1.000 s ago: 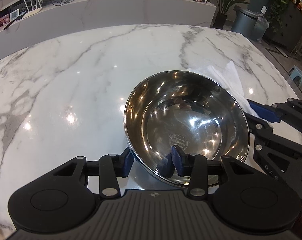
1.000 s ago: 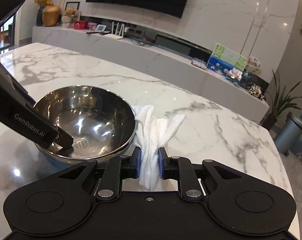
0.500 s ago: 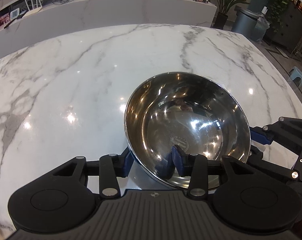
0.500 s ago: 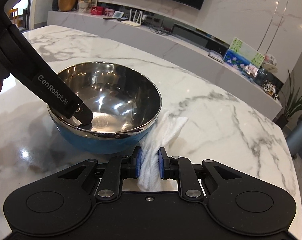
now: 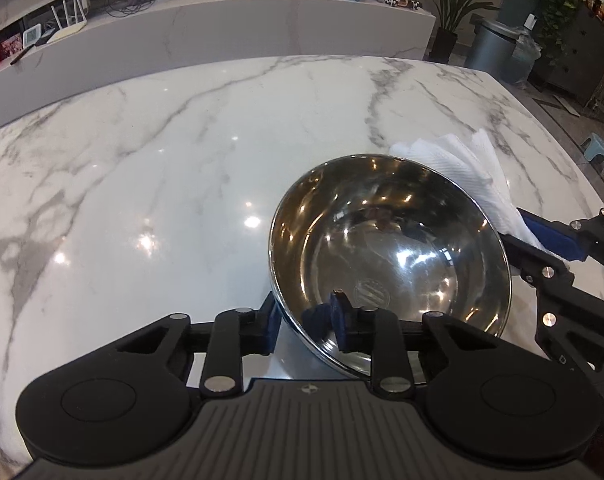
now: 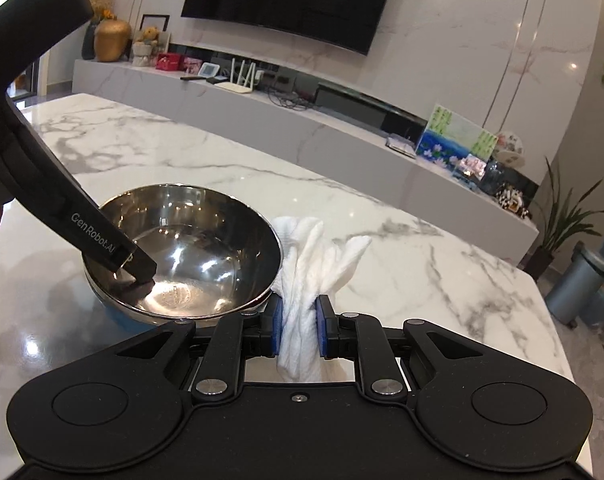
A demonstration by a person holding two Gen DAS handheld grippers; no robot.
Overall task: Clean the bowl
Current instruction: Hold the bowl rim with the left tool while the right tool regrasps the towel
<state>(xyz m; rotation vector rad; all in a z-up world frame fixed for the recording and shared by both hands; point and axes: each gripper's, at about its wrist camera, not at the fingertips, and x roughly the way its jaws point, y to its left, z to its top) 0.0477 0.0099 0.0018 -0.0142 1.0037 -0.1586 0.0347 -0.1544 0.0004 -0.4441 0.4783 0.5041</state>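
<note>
Bowl: the steel bowl (image 5: pixel 390 256) sits on the marble bench (image 5: pixel 162 168), tipped a little, its inside bright and mirror-like; blue shows under its near side in the right wrist view.
Left hand-held gripper: the left hand-held gripper (image 5: pixel 306 320) is clamped on the bowl's near rim, one pad outside the wall and one inside.
Right hand-held gripper: the right hand-held gripper (image 6: pixel 298 326) is closed on a bunched white paper towel (image 6: pixel 314 256), just beside the bowl's right side, outside the rim.
Towel: soft and crumpled, its loose ends fanning up past the pads; it looks dry, though that is hard to tell.
Handling, bowl: I judge it stiff, light and slippery; polished steel gives pads little bite, and a thin rim can twist or slide under a sideways push.
Handling, towel: limp, so only the part close to the pads will press firmly.
Where to hold: the rim pinch suits steadying; a hold opposite the wiping side would resist sliding best.
Stage: the shiny inside fits either a bowl awaiting a wipe or one already wiped.
</note>
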